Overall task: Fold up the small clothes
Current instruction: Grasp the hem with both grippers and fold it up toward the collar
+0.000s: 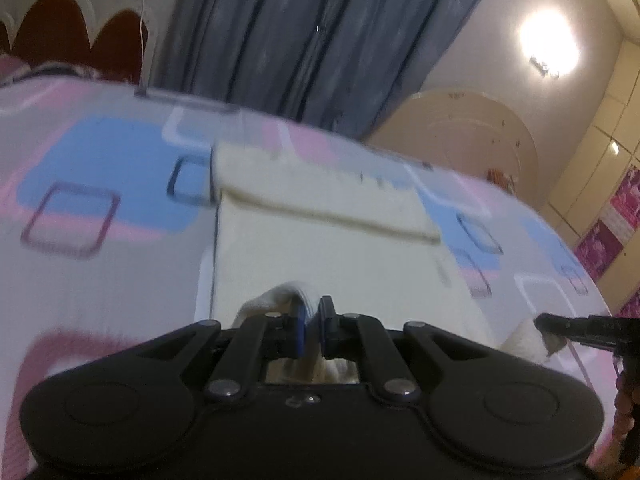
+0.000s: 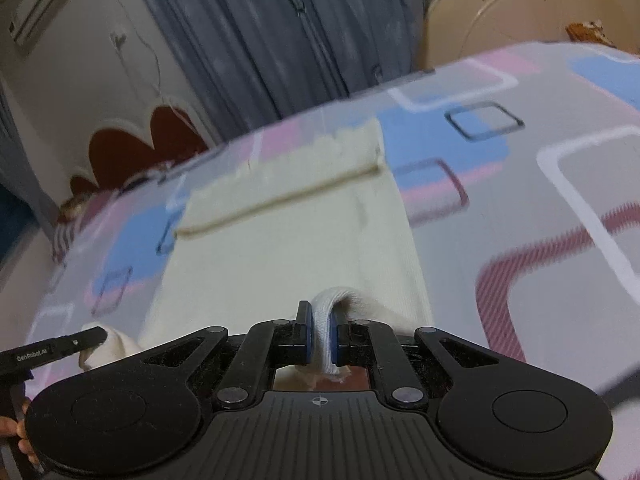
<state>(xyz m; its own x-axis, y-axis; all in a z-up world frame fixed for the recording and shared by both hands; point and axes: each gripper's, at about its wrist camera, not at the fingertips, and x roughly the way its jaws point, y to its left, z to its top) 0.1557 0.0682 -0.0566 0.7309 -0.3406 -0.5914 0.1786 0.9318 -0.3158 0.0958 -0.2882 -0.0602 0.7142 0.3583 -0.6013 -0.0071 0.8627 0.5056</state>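
Observation:
A cream-white garment (image 1: 320, 248) lies flat on the patterned bed, with a thicker band (image 1: 316, 196) across its far end. My left gripper (image 1: 313, 328) is shut on the near-left corner of the cloth, which bunches up between the blue pads. In the right wrist view the same garment (image 2: 288, 248) stretches away from me, and my right gripper (image 2: 322, 338) is shut on its near-right corner, a ribbed fold pinched between the pads. Both corners are lifted off the sheet. The other gripper shows at each view's edge, also holding cloth.
The bed sheet (image 1: 100, 184) has pink, blue and white squares. Blue-grey curtains (image 1: 304, 40) hang beyond the far edge. A red scalloped headboard (image 1: 68, 32) is at the left and a round beige panel (image 2: 520, 12) at the right. A hand (image 2: 12, 436) grips the left tool.

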